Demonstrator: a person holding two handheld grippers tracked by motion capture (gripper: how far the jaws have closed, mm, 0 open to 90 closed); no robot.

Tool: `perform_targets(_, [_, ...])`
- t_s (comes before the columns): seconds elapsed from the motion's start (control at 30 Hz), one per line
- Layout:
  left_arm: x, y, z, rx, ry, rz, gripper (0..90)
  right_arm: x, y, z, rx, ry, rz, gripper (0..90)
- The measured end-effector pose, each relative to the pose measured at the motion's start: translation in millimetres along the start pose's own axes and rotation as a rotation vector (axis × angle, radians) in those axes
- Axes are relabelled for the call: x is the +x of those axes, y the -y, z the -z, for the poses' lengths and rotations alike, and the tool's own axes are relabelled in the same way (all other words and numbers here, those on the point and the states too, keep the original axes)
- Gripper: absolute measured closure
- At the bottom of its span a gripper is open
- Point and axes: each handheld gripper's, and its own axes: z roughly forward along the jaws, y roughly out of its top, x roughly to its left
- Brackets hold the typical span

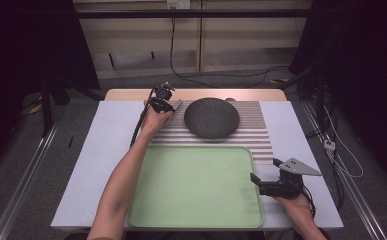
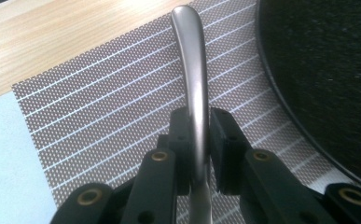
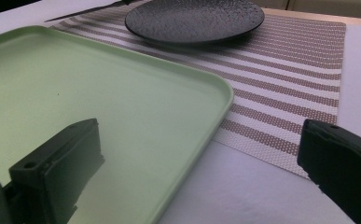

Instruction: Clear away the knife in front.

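A silver cutlery handle (image 2: 194,79) runs up between the jaws of my left gripper (image 2: 197,126), which is shut on it. In the high view that gripper (image 1: 167,103) is at the far left of a striped placemat (image 1: 256,135), with the cutlery (image 1: 178,105) just left of a dark round plate (image 1: 212,117). The plate's rim (image 2: 327,70) lies close on the right in the left gripper view. My right gripper (image 1: 265,170) rests open at the right edge of a green tray (image 1: 196,185), nothing between its fingers (image 3: 57,163).
The tray (image 3: 52,84) lies on a pale table cover (image 1: 106,150), in front of the placemat (image 3: 290,70) and plate (image 3: 194,18). A wooden table edge (image 2: 52,37) shows beyond the mat. Cables trail on the floor behind the table.
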Motion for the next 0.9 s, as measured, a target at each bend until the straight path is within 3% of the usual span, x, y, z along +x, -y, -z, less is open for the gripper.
perform_targets(0.17, [-4.9,1.4,8.1,-0.010,0.004,0.002,80.0,0.4,-0.1,0.2,-0.001,0.001,0.004,0.0])
perform_targets(0.5, [-11.9,1.2,31.5,-0.038,0.011,-0.037,80.0,1.8,-0.3,1.1,-0.003,0.004,0.009,0.0])
perform_targets(0.9, [-6.1,19.6,49.8,-0.059,0.031,-0.014,80.0,2.1,-0.6,0.9,0.004,0.011,0.017,0.0])
